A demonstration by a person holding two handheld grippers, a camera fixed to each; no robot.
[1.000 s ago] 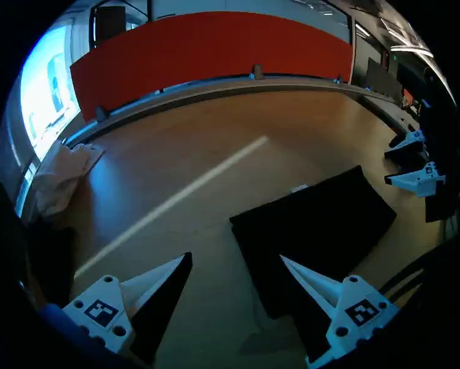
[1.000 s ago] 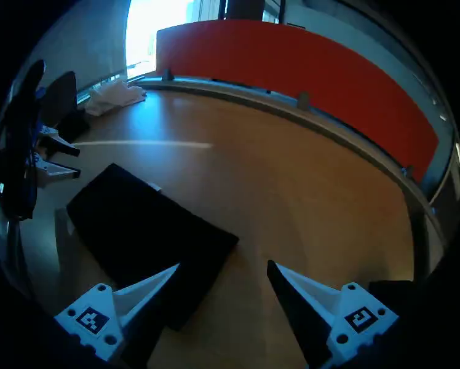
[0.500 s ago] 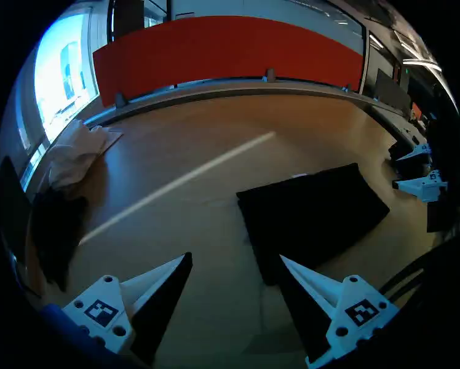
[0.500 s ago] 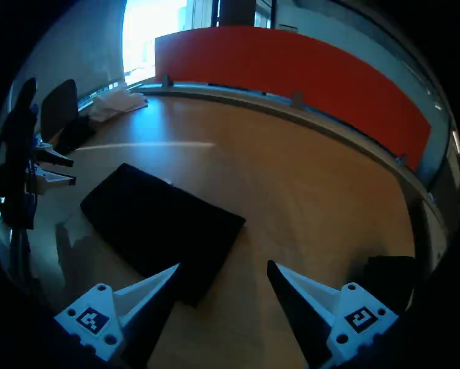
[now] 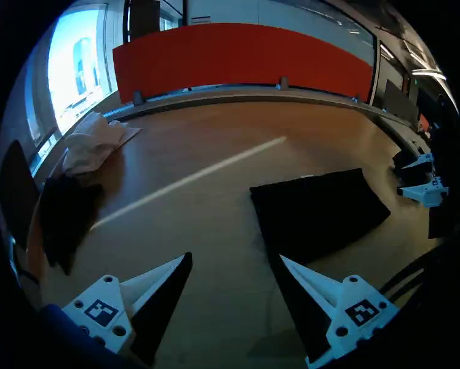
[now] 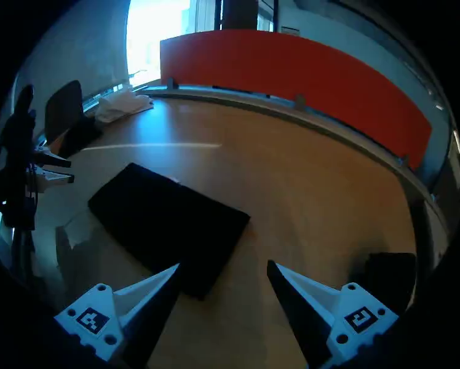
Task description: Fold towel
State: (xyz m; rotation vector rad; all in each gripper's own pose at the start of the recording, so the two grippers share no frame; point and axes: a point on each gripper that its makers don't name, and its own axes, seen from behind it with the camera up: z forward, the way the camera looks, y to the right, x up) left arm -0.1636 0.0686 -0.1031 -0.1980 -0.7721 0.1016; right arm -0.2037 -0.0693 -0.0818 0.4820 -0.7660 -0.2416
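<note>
A black towel (image 5: 319, 209) lies folded flat as a rectangle on the wooden table (image 5: 218, 141). In the right gripper view the same towel (image 6: 168, 224) sits ahead and to the left. My left gripper (image 5: 236, 270) hovers open above the table, just short of the towel's near corner, holding nothing. My right gripper (image 6: 224, 277) is open too, its left finger over the towel's near edge. The right gripper (image 5: 422, 178) appears far off at the right of the left gripper view, and the left gripper (image 6: 50, 169) at the left edge of the right gripper view.
A crumpled pale cloth (image 5: 95, 141) lies at the table's far left corner, also seen as the pale cloth (image 6: 122, 101). A dark cloth (image 5: 64, 215) lies near it. A red divider panel (image 5: 248, 58) runs along the table's back edge. Another dark item (image 6: 390, 277) lies at right.
Both grippers have drawn back from the towel, staying open. The towel looks smaller and farther away in both views, and more of the table shows at the left.
</note>
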